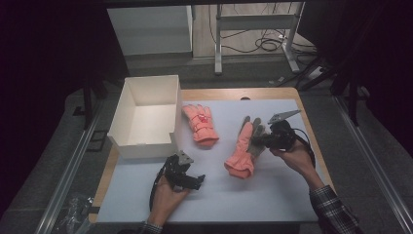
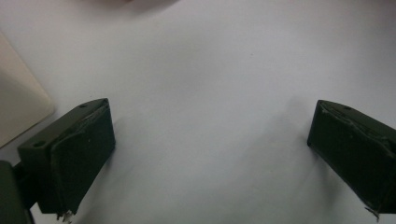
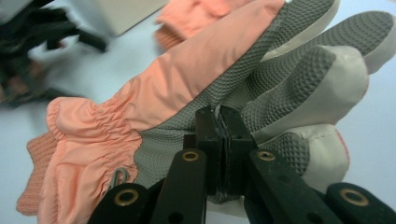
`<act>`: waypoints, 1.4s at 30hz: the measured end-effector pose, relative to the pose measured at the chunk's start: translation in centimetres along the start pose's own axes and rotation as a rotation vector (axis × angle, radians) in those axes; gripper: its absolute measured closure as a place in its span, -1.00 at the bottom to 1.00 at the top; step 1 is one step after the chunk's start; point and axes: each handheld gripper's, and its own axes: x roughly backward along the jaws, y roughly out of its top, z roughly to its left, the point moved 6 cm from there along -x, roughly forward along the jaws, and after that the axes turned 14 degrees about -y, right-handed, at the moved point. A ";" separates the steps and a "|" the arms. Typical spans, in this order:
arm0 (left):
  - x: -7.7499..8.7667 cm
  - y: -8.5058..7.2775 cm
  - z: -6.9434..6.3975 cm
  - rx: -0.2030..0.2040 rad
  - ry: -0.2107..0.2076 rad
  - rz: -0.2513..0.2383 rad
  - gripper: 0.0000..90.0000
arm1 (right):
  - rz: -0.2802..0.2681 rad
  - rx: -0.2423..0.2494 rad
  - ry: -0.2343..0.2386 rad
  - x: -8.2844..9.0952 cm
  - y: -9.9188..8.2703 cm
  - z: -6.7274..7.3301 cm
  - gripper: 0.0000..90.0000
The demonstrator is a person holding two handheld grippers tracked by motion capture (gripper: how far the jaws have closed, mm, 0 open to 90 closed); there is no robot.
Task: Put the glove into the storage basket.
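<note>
We have the right gripper (image 1: pixel 265 140) with jaws clamped on the glove (image 1: pixel 243 152) palm, mid-worktop (image 1: pixel 272 195). Left gripper (image 1: pixel 187 181) jaws wide apart, nothing held, near the box (image 1: pixel 146 117). Second glove (image 1: pixel 199 126) beside box.

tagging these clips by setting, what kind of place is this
Probably a lab or workshop set up for recording. A small table with a pale mat stands on grey carpet, a metal-framed desk behind has loose cables under it, and rails flank the table.
</note>
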 end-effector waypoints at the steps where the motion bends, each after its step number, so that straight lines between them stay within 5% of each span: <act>1: 0.0 0.0 0.0 0.000 0.000 0.000 -0.98 | 0.013 0.038 0.042 -0.2 -0.2 0.7 0.93; 14: 0.0 0.0 0.0 0.003 0.000 -0.001 -0.98 | 0.131 0.277 0.204 -3.3 -2.2 4.8 0.93; 20: 0.0 0.0 0.0 0.003 0.000 -0.001 -0.98 | 0.127 0.276 0.213 -4.2 -2.3 4.7 0.83; 25: 0.0 0.0 0.0 0.003 0.000 0.000 -0.98 | 0.087 0.251 0.162 -3.9 -1.6 4.1 0.66; 32: 0.0 0.0 0.0 0.003 0.000 0.000 -0.98 | 0.034 0.164 0.101 -4.2 0.5 3.4 0.13; 42: 0.0 0.0 -0.1 0.006 -0.002 -0.003 -0.98 | -0.022 0.117 0.023 -6.6 3.9 3.4 -0.09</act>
